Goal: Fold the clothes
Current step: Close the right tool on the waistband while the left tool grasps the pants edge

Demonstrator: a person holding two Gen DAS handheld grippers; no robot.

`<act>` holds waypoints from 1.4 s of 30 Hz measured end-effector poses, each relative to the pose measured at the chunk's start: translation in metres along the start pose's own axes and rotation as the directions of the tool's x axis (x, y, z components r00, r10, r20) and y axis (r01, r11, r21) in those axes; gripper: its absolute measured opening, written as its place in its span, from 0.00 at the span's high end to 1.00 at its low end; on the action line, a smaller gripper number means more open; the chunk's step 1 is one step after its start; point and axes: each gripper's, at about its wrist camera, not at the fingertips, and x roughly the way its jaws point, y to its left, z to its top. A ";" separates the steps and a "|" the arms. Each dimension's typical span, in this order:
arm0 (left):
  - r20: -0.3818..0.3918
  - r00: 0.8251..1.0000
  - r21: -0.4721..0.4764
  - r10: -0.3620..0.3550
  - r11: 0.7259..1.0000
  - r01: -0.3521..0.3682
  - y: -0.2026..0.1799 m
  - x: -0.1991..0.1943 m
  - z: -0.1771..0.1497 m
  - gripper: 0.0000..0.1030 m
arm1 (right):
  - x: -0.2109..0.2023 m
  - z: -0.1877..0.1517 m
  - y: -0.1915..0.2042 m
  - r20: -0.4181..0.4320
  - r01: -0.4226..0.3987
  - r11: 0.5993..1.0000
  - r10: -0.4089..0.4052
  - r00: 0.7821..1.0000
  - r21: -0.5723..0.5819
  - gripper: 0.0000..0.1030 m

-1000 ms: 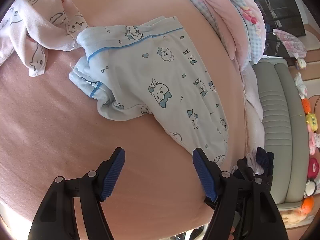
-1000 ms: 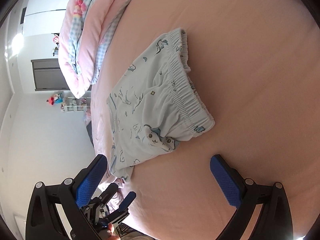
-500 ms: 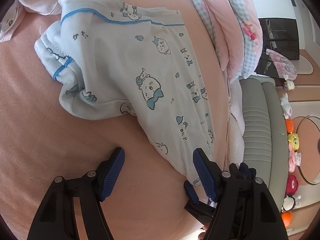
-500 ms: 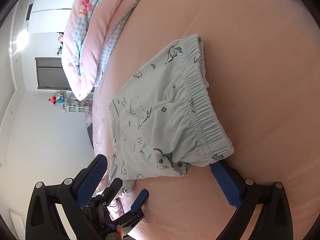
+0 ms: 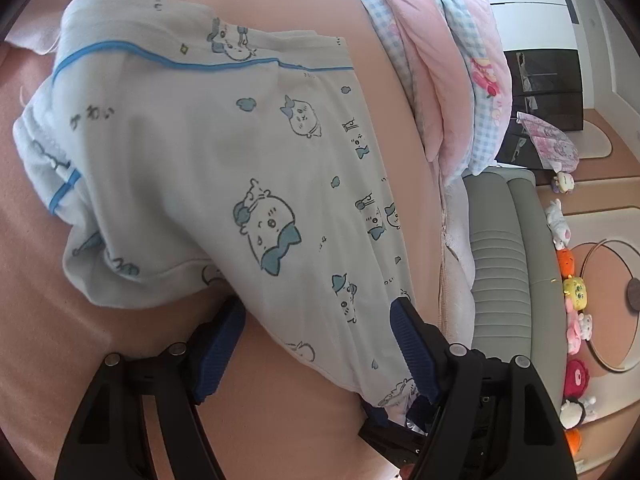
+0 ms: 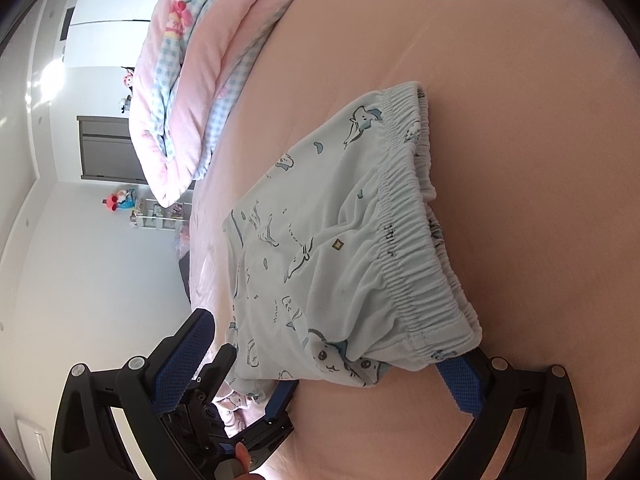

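Pale blue pajama pants (image 5: 248, 184) with cartoon animal print lie crumpled on the pink bed sheet (image 5: 72, 340), near the bed edge. Gathered elastic waistband (image 6: 416, 240) faces the right wrist camera; blue piping runs along the upper part in the left wrist view.

Left gripper (image 5: 320, 344): jaws opening, the leg hem of the pants lies between the blue pads, pads not pressing on the cloth. Its right pad sits just at the fabric edge.

Right gripper (image 6: 332, 364): jaws spread wide, the waistband corner hangs over the gap between them and covers the tip of the right-hand pad; no squeeze visible.

Each gripper shows low in the other's view, at the near bed edge.

Beyond the pants: folded pink and blue checked quilt (image 5: 448, 60) on the far side of the bed. White printed garment (image 5: 24, 36) at upper left, touching the pants. Grey padded bench (image 5: 500, 264) beside the bed, a row of plush toys (image 5: 576, 320) past it.
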 end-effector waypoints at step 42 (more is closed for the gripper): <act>0.056 0.985 -0.291 -0.164 0.941 0.173 0.066 0.003 0.025 0.95 | 0.000 0.025 -0.037 -0.016 0.040 0.998 -0.041 0.999 -0.050 0.90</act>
